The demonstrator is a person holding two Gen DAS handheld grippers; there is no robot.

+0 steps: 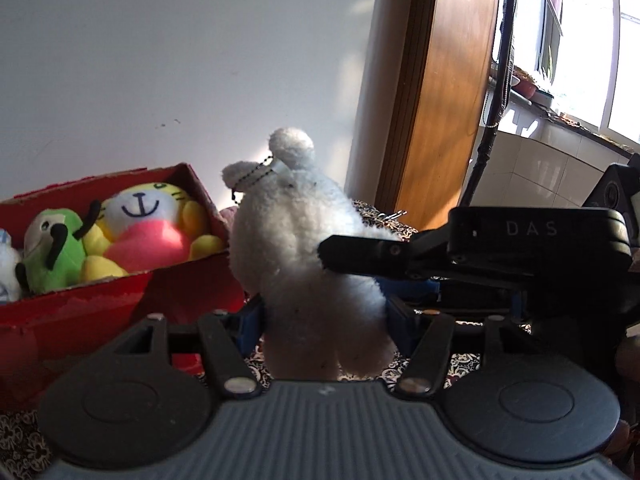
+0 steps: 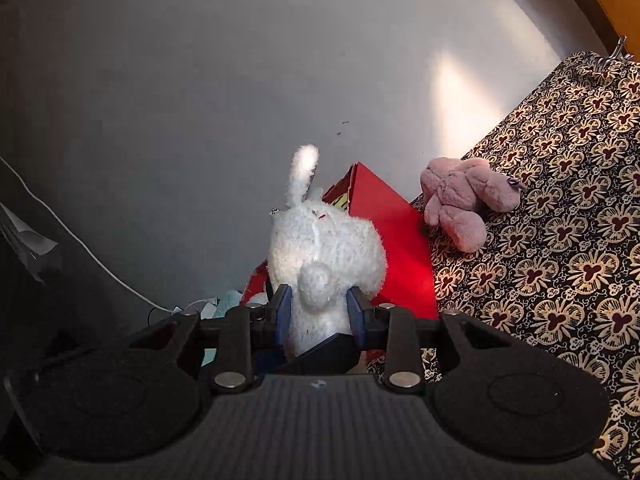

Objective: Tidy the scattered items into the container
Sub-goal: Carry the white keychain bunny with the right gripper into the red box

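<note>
Both hand-held grippers, left [image 1: 324, 316] and right [image 2: 320, 312], pinching white plush rabbit [image 1: 308, 248]; right one lettered "DAS".

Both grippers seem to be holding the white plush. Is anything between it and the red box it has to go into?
Nothing visible blocks it. The white plush toy, clamped by the left gripper and the right gripper, hangs just beside the red box, whose open top already holds a yellow plush and a green plush.

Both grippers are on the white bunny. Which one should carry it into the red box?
Left. The left gripper holds the white bunny with the open red box close on its left. The right gripper could release; the pink plush lies on the cloth nearer it.
</note>
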